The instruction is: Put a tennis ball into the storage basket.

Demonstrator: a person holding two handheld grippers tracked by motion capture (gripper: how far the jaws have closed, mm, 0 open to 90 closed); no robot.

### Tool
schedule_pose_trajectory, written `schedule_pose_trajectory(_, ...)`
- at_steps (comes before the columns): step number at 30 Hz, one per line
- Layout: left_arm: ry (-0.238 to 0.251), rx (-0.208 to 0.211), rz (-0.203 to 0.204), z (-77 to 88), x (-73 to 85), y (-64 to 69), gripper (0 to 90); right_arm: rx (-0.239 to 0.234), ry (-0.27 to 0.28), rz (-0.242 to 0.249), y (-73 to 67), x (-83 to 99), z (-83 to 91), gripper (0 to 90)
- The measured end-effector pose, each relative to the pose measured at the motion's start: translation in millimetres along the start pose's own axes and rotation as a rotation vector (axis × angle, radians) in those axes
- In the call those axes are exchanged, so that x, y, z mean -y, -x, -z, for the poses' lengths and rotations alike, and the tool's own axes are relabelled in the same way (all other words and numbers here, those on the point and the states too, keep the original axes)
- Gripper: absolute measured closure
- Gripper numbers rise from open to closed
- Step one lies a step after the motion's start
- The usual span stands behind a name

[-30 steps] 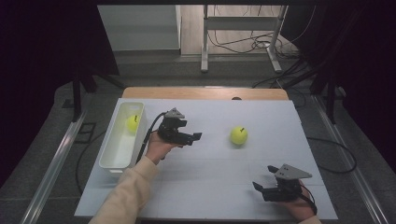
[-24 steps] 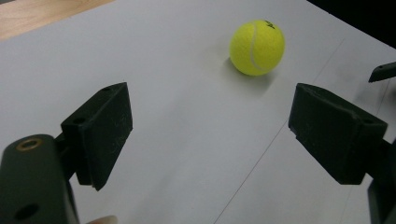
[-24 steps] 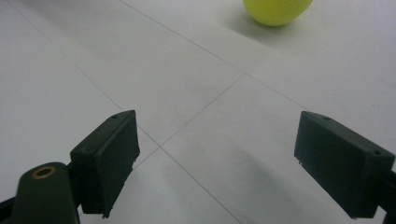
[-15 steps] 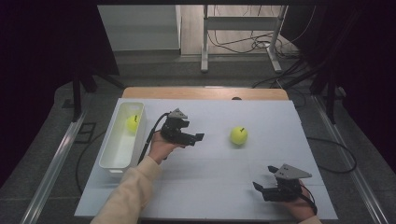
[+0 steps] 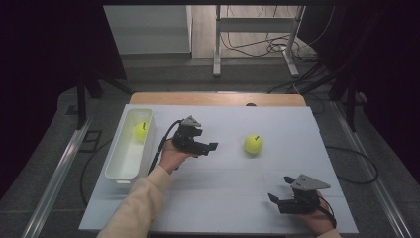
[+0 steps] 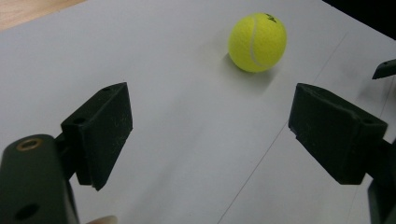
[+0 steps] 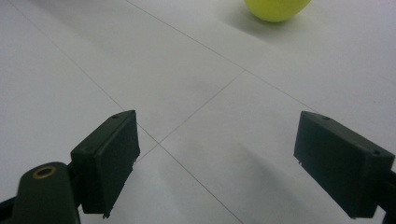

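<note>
High view shows your left hand-held gripper (image 5: 210, 147) open and empty, pointing toward the tennis ball (image 5: 253, 144) mid-surface: light, fuzzy, slightly springy, so I judge you should pinch it across its widest middle.

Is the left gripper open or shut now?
Open. The left gripper has its jaws wide apart with nothing between them; the tennis ball lies ahead.

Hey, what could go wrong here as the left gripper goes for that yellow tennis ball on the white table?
1. The yellow tennis ball lies free on the smooth white table; a nudge from one jaw of the open left gripper may roll it away.
2. The white rectangular plastic bin already holds another yellow ball, so a careless drop might bounce out.
</note>
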State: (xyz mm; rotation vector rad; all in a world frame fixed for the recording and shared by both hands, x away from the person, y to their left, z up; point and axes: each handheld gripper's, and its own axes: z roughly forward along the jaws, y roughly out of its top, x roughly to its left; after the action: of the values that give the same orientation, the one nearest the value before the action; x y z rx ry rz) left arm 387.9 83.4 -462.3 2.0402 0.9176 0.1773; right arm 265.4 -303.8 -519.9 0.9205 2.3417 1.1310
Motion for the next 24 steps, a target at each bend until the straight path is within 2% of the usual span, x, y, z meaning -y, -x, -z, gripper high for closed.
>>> schedule_pose_trajectory(24,-0.035,-0.020,0.019,-16.5,-0.8,-11.4,14.2,0.007,0.002,-0.004,0.5,0.0,0.4,14.6)
